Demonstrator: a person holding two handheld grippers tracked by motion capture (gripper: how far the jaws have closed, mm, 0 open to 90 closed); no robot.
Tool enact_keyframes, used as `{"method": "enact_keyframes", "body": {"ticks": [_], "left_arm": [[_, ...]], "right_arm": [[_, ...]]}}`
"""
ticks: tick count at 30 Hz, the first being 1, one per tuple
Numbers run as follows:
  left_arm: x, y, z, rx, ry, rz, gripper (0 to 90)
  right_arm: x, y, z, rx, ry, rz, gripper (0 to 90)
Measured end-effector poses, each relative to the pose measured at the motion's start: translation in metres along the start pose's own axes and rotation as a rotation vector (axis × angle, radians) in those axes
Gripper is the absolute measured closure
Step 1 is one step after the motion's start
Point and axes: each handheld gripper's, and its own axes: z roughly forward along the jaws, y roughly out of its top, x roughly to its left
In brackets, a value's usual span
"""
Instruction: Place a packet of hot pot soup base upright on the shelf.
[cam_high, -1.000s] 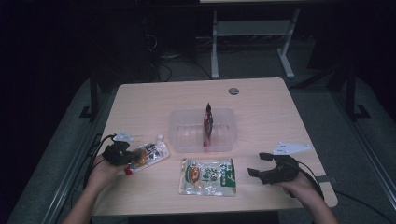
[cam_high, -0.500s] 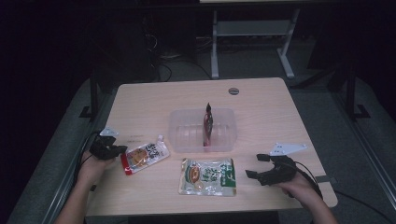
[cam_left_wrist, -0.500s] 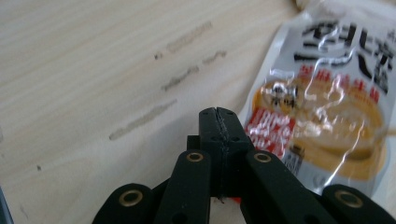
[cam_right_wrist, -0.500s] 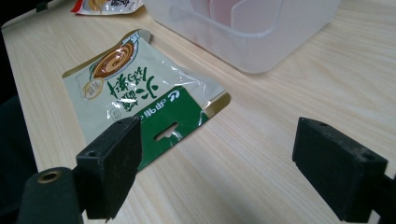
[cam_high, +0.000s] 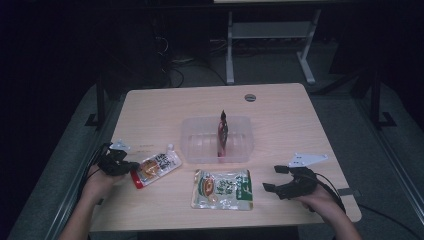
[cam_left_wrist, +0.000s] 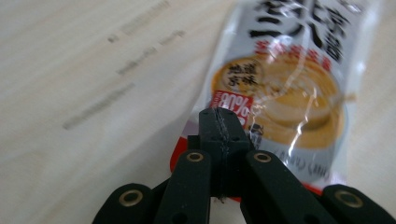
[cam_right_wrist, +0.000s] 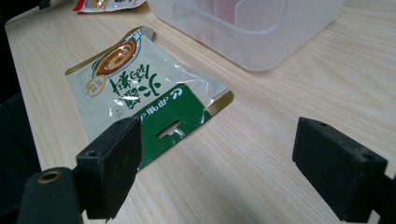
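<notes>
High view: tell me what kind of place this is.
Probably a lab or recording workspace, not a kitchen: a plain wooden table in a dark room, cables on the floor behind it, and a metal stand beyond.

I look down on a light wooden table with a round grommet near its far edge. Grey carpet surrounds it. Beyond stands a white metal frame beside tangled cables. The room behind is dark.
</notes>
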Motion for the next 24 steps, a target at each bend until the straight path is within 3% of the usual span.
{"method": "enact_keyframes", "body": {"ticks": [4,9,12,17,24], "left_arm": [[-0.011,-0.002,-0.001,0.014,-0.017,0.004,89.9],[-0.022,-0.003,-0.003,0.023,-0.009,0.026,89.8],[-0.024,0.001,-0.007,-0.003,-0.002,0.033,89.7],[-0.032,0.017,-0.007,-0.087,-0.002,0.03,88.3],[-0.03,0.034,0.013,-0.096,0.018,0.034,89.7]], "right_arm": [[-0.001,-0.001,0.0,-0.004,-0.002,0.002,15.6],[0.0,0.0,-0.001,-0.012,0.0,0.002,15.6],[0.0,0.001,0.0,-0.005,0.001,0.002,15.6],[0.001,0.001,0.002,0.0,0.006,-0.003,15.6],[0.001,0.001,0.002,0.001,0.002,-0.003,15.6]]}}
